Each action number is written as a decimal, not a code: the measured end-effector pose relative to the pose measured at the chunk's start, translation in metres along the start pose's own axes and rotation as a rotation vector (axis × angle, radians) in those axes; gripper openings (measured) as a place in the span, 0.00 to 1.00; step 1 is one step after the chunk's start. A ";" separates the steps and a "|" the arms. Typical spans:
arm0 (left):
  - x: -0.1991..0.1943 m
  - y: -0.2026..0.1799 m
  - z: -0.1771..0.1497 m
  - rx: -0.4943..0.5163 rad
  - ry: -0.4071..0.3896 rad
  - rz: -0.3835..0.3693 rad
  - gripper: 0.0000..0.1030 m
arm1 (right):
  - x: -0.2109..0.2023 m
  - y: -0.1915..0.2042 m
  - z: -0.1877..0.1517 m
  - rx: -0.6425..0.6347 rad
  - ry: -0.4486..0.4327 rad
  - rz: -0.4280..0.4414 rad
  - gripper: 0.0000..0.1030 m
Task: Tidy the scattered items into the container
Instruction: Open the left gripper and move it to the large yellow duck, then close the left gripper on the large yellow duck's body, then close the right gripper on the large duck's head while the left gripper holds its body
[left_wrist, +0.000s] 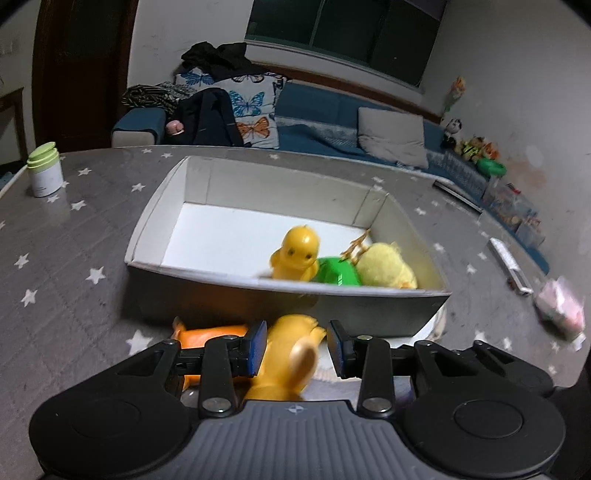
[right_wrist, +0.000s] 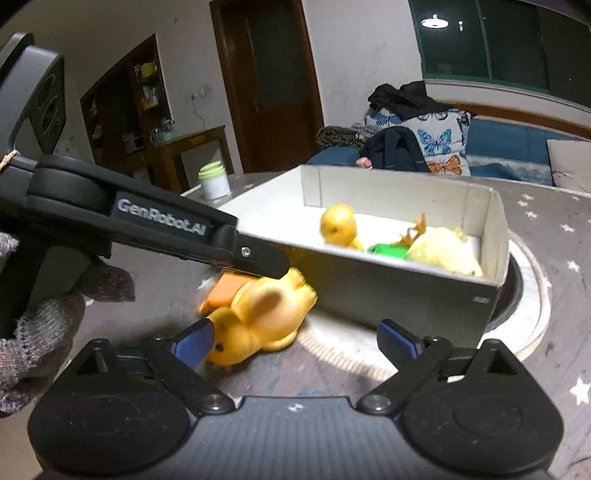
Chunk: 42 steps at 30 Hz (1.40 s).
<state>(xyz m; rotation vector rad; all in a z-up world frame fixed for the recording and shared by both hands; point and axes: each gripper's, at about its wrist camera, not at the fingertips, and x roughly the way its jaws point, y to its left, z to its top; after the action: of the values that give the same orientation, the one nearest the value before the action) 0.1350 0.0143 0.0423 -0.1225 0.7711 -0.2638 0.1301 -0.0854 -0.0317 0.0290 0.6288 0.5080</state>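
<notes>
A white box (left_wrist: 373, 297) (right_wrist: 402, 280) stands on the grey star-patterned table. Inside it are a yellow duck (left_wrist: 297, 253) (right_wrist: 338, 223), a green toy (left_wrist: 338, 275) (right_wrist: 388, 251) and a yellow plush chick (left_wrist: 388, 267) (right_wrist: 445, 249). In front of the box a yellow rubber animal toy (left_wrist: 288, 356) (right_wrist: 266, 310) lies on the table beside an orange toy (left_wrist: 208, 334) (right_wrist: 225, 290). My left gripper (left_wrist: 296, 347) is open around the yellow animal, its pads a little apart from it. My right gripper (right_wrist: 295, 341) is open and empty, just right of the same toy.
A white jar with a green lid (left_wrist: 45, 170) (right_wrist: 214, 181) stands at the table's far left. A white remote (left_wrist: 511, 266) and a pink packet (left_wrist: 561, 308) lie at the right. A round white mat (right_wrist: 532, 295) lies under the box. A blue sofa (left_wrist: 332, 122) is behind.
</notes>
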 end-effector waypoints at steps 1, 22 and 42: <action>0.000 0.001 -0.002 -0.001 0.002 0.009 0.38 | 0.001 0.002 -0.001 -0.002 0.004 0.002 0.93; 0.005 0.023 -0.018 -0.246 0.181 -0.094 0.37 | 0.016 0.016 -0.012 -0.043 0.052 0.022 0.93; 0.004 0.038 -0.009 -0.401 0.123 -0.148 0.37 | 0.016 0.004 -0.008 -0.001 0.044 0.009 0.86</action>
<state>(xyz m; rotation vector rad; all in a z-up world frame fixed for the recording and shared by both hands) 0.1387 0.0493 0.0250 -0.5477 0.9326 -0.2556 0.1352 -0.0750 -0.0462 0.0201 0.6713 0.5184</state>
